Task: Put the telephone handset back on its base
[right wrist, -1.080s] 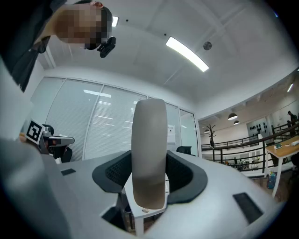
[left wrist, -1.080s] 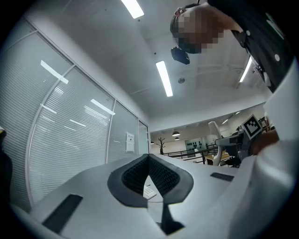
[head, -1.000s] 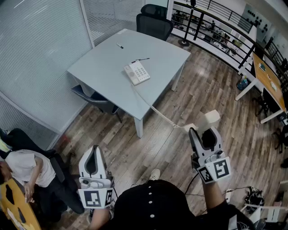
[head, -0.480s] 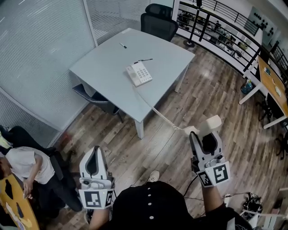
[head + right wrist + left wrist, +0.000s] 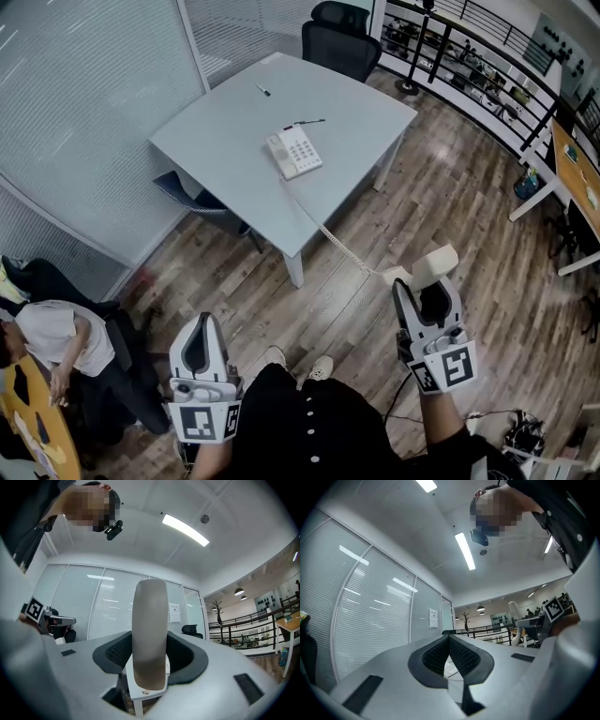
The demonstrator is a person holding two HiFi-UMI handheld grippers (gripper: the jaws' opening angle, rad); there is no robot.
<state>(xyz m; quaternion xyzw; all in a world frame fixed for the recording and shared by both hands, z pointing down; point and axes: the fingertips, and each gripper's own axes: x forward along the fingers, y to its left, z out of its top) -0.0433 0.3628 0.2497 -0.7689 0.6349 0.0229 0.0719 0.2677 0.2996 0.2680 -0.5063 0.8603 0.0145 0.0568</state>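
Cream handset (image 5: 437, 261) stays clamped in the right tool (image 5: 424, 287), well apart from its base (image 5: 294, 151) on the desk (image 5: 216, 145). The left tool (image 5: 201, 324) remains closed and empty.

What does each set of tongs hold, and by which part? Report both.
Right tongs clamp the handset across its handle, between its two ends. Left tongs are shut and hold nothing.

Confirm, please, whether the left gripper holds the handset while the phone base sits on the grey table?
No: the right gripper holds the handset, as the right gripper view shows; the left gripper is shut and empty. The phone base sits on the grey table.
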